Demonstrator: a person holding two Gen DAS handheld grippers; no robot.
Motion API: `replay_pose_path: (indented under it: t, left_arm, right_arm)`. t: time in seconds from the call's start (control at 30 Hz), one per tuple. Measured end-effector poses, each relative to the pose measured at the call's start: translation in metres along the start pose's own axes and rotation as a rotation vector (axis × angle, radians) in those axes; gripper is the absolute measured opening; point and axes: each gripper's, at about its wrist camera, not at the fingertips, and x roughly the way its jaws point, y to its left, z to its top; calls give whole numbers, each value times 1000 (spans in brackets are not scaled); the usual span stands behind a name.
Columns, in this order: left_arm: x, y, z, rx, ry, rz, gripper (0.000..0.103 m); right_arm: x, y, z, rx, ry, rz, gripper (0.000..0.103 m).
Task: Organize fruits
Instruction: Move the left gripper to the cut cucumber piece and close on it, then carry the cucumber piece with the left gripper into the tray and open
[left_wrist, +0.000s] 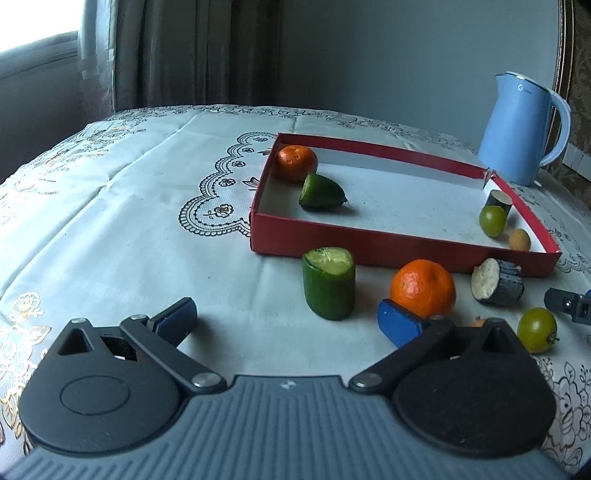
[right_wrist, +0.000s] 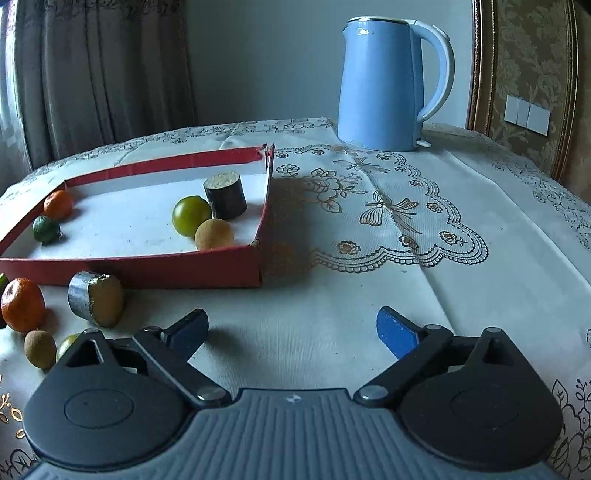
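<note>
A red box (left_wrist: 402, 253) (right_wrist: 147, 267) lies on the table. It holds an orange (left_wrist: 297, 162), a cucumber end (left_wrist: 320, 191), a green fruit (left_wrist: 492, 220), a small tan fruit (left_wrist: 519, 239) and an eggplant piece (left_wrist: 498, 201). In front of the box stand a cucumber piece (left_wrist: 328, 282), an orange (left_wrist: 423, 288), an eggplant piece (left_wrist: 496, 282) and a green fruit (left_wrist: 536, 329). My left gripper (left_wrist: 288, 319) is open and empty, just short of the cucumber piece and orange. My right gripper (right_wrist: 291, 330) is open and empty over bare cloth, right of the eggplant piece (right_wrist: 96, 298).
A blue kettle (left_wrist: 524, 127) (right_wrist: 388, 83) stands behind the box at the back right. The white patterned tablecloth (right_wrist: 406, 229) covers the table. Curtains hang behind. A small brown fruit (right_wrist: 40, 349) lies by the right gripper's left finger.
</note>
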Motion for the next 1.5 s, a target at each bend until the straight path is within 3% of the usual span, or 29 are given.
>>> replay_pose_path:
  t: [0.13, 0.37, 0.43, 0.53, 0.6, 0.7, 1.13, 1.5]
  left_arm:
    - [7, -2, 6, 14, 5, 0, 98]
    - [8, 3, 8, 19, -18, -23, 81]
    - [6, 2, 8, 27, -27, -35, 74]
    - [6, -4, 8, 59, -23, -59, 55]
    - [5, -8, 8, 74, -22, -90, 35]
    - [4, -14, 6, 94, -24, -100, 29]
    - [-1, -15, 8, 84, -23, -105, 28]
    - [-25, -22, 35, 116, -118, -98, 28]
  right_arm:
    - [1, 1, 0, -9, 4, -5, 100]
    - [0, 1, 0, -10, 6, -5, 101]
    - [0, 1, 0, -10, 6, -5, 101]
    - [1, 1, 0, -10, 6, -5, 101]
    - [1, 1, 0, -10, 6, -5, 101]
    - [1, 1, -1, -9, 6, -5, 101]
    - [1, 1, 0, -9, 7, -5, 101]
    - [0, 1, 0, -9, 7, -5, 101]
